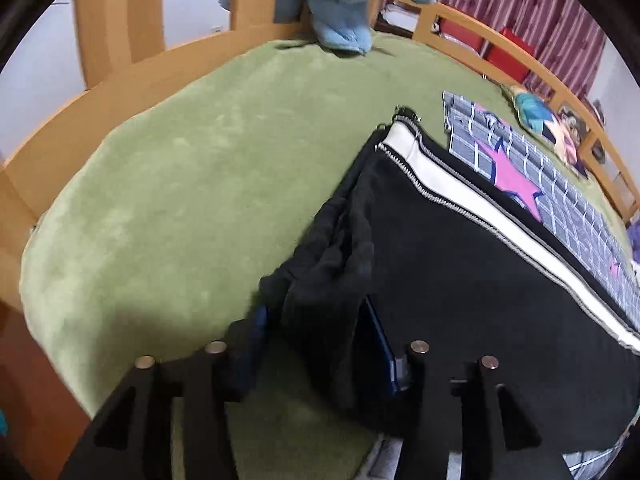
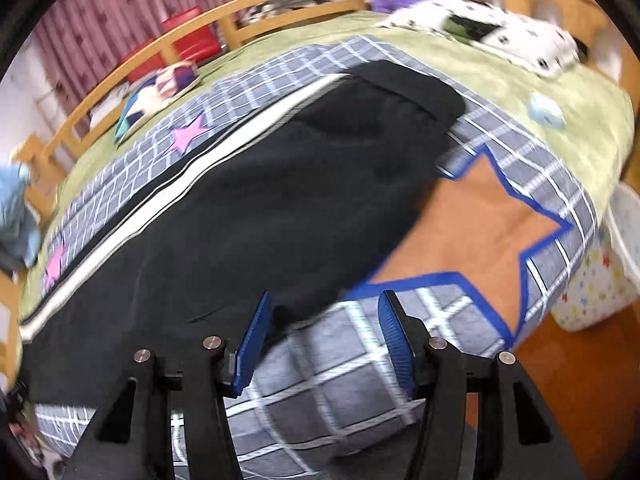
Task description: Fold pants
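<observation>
Black pants (image 1: 460, 272) with a white zipper-edged side stripe lie on the bed, also in the right wrist view (image 2: 260, 200). My left gripper (image 1: 316, 344) stands wide open around a bunched fold of the pants' edge; the cloth lies between the blue pads (image 1: 380, 348), not pinched. My right gripper (image 2: 324, 340) is open just off the pants' near edge, above the grey checked blanket (image 2: 332, 384); nothing is between its pads (image 2: 256, 336).
A green cover (image 1: 180, 200) spreads over the bed inside a wooden rail (image 1: 120, 72). A light blue towel (image 1: 348, 4) hangs at the far end. A spotted pillow (image 2: 500, 32), a small blue item (image 2: 544, 110) and cushions (image 2: 160, 96) lie on the bed.
</observation>
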A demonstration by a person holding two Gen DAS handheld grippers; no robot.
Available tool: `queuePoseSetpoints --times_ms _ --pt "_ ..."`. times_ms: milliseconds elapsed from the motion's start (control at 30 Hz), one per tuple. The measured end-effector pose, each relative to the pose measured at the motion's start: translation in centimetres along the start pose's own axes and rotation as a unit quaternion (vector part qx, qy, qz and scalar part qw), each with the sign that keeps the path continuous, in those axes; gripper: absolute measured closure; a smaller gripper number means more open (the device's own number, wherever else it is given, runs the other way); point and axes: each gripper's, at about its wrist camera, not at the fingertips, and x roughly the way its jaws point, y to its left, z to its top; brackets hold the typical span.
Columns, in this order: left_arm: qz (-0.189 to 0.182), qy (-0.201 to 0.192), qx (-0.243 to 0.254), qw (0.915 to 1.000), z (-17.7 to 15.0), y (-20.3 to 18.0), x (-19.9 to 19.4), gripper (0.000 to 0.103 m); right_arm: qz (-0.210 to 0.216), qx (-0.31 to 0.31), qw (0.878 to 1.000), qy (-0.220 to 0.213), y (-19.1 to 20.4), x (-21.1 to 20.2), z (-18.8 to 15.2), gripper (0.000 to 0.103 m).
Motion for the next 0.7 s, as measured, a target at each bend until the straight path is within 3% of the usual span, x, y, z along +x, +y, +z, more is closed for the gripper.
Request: queuePoseSetpoints --times_ms 67,267,367,400,433,467,500,567,600,633,700 --pt "0.016 -0.001 0.0 0.9999 -0.3 -0.3 -1.2 0.043 0.011 0.022 1.0 -0.003 -1.5 0.5 0.3 0.04" --pt "0.047 0.013 0.016 0.9987 -2.1 -2.4 -3.9 0.04 0.043 0.067 0.996 -0.03 -5.3 4.1 4.4 0.036" --pt "0.052 0.001 0.01 0.9986 -3.3 -3.7 -6.0 0.04 0.053 0.095 0.993 -0.046 -7.2 6.6 7.1 0.035" --pt "0.053 -0.003 0.01 0.9986 -3.5 -4.4 -6.6 0.04 0.068 0.103 0.991 -0.051 -7.4 7.2 7.9 0.041" --pt "0.052 -0.007 0.012 0.9985 -4.0 -4.9 -7.3 0.04 0.078 0.108 0.99 -0.05 -7.5 8.0 8.8 0.059" --pt "0.052 -0.01 0.019 0.9984 -4.2 -5.9 -7.8 0.04 0.078 0.101 0.991 -0.043 -7.4 8.4 9.6 0.087" --pt "0.055 -0.013 0.028 0.998 -4.3 -7.1 -8.3 0.04 0.082 0.085 0.992 -0.051 -7.1 7.6 11.0 0.089" --pt "0.053 -0.021 0.044 0.9974 -4.7 -8.9 -9.1 0.04 0.147 0.068 0.981 -0.104 -6.8 4.3 12.8 0.089" --pt "0.05 -0.027 0.053 0.997 -4.9 -10.0 -9.5 0.039 0.142 0.036 0.983 -0.108 -6.1 3.6 13.5 0.088" --pt "0.047 -0.03 0.061 0.9966 -5.0 -10.7 -9.6 0.038 0.11 -0.001 0.988 -0.107 -5.2 3.5 13.9 0.087" --pt "0.051 -0.033 0.084 0.9946 -5.4 -12.7 -9.6 0.037 0.06 -0.033 0.995 -0.066 -4.9 6.4 13.5 0.081"
